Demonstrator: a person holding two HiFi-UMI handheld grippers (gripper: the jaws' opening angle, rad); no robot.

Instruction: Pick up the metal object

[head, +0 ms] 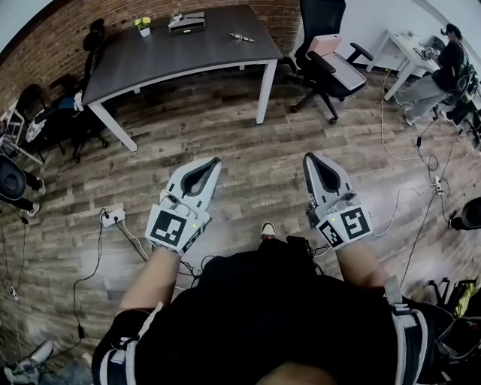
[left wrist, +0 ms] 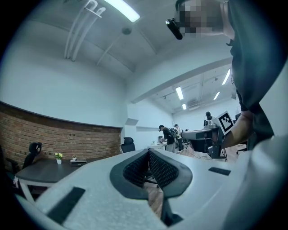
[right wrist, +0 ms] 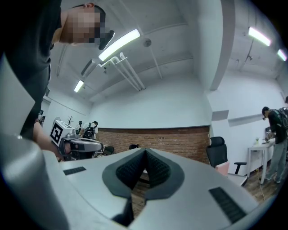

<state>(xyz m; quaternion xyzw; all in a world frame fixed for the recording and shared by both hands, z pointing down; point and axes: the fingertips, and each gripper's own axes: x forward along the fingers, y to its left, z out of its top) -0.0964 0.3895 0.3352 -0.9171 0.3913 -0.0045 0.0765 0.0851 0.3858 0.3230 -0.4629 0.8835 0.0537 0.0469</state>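
Looking down, the head view shows the left gripper point(head: 215, 161) and right gripper point(head: 307, 156) over the floor point(head: 248, 135), well apart from the dark tabletop point(head: 150, 60) — the metal object point(head: 241, 37) lies there. Left gripper view: jaws together, empty. Right gripper view — likewise.

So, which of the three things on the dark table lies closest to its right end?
The small metal object, lying flat on its own; the grey box and the potted plant sit farther left along the far edge.
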